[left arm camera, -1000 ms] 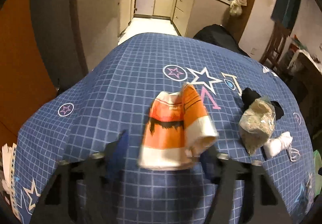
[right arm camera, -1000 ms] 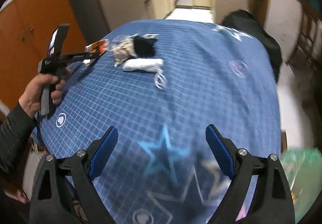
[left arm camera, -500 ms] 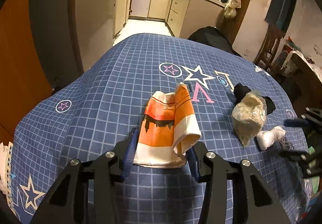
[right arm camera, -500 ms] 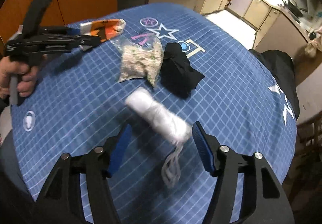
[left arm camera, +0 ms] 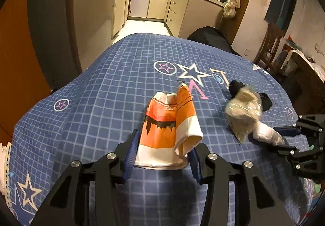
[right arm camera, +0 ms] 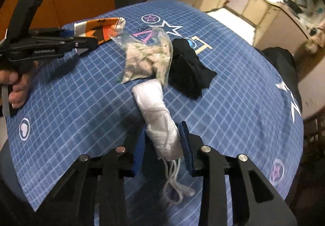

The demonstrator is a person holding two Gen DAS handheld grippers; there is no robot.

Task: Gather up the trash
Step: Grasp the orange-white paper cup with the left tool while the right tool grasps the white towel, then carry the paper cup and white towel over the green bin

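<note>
Trash, four pieces on blue grid-patterned tablecloth, left to right: orange-and-white folded paper bag, clear plastic bag of pale scraps, rolled white mask with cords, crumpled black cloth. Left gripper clamps paper bag near the cloth's near edge. Right gripper, jaws just closing, pinches mask. Cloth's far half bare.

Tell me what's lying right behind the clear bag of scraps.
In the right wrist view, a crumpled black cloth lies on the far side of the clear bag, touching it. Whatever is beneath either is hidden; only the blue checked tablecloth shows around them.
</note>
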